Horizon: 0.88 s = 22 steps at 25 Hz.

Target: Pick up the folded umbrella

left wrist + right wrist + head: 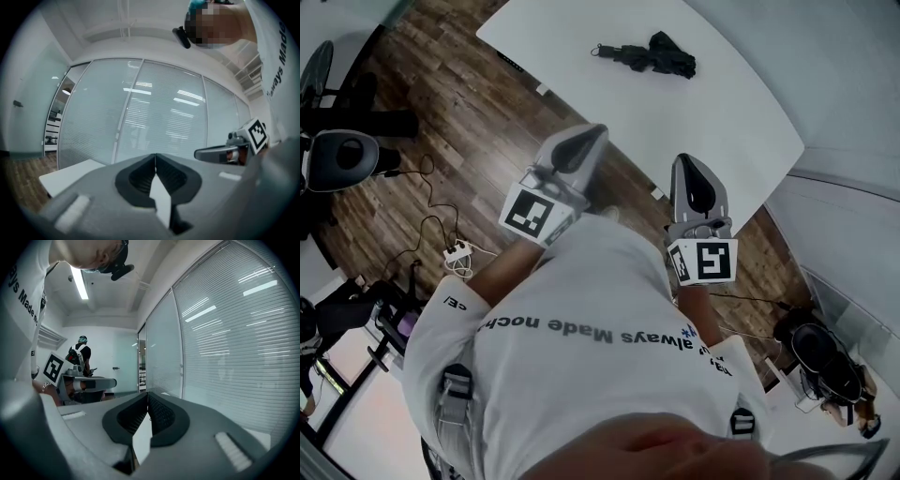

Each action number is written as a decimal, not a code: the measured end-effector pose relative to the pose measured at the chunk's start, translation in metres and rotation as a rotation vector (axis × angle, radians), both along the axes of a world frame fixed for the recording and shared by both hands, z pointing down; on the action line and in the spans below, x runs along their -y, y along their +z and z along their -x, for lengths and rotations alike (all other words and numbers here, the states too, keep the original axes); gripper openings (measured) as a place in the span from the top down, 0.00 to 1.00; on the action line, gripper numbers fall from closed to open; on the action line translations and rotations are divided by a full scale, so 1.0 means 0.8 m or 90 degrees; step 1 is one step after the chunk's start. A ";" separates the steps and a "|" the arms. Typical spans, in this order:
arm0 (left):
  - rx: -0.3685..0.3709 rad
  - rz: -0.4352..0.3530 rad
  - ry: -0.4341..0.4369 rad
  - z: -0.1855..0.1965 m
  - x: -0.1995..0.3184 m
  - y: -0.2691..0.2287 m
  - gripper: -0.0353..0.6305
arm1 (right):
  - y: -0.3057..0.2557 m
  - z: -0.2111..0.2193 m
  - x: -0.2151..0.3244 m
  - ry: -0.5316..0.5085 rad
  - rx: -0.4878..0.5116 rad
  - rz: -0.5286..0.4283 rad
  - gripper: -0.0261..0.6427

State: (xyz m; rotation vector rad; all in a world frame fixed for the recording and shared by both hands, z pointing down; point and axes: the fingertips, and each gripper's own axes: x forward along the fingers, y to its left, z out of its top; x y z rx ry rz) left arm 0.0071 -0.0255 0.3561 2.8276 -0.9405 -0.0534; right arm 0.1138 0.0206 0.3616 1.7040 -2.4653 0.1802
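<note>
The folded black umbrella [649, 56] lies on the white table [722, 103], toward its far side, strap end pointing left. Both grippers are held out in front of the person's chest, short of the table's near edge and well apart from the umbrella. My left gripper [592, 133] is shut with nothing between its jaws, which meet tip to tip in the left gripper view [155, 157]. My right gripper [686, 161] is shut and empty too, its pads pressed together in the right gripper view [148, 395]. Neither gripper view shows the umbrella.
Wood floor [441, 112] lies around the table, with cables and a power strip [456, 251] at the left. Office chairs stand at the left [342, 155] and lower right [820, 352]. A glass wall with blinds [154, 117] stands ahead. Another person [80, 352] stands far off.
</note>
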 end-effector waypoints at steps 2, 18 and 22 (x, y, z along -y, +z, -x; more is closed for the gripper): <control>0.002 0.003 0.003 0.011 0.033 -0.003 0.94 | -0.005 0.012 0.034 0.002 -0.002 -0.002 0.96; 0.010 0.010 0.013 0.052 0.201 0.000 0.94 | -0.002 0.055 0.205 0.005 -0.004 0.003 0.95; 0.007 0.012 0.008 0.043 0.214 -0.001 0.94 | -0.003 0.047 0.219 0.000 -0.012 0.003 0.95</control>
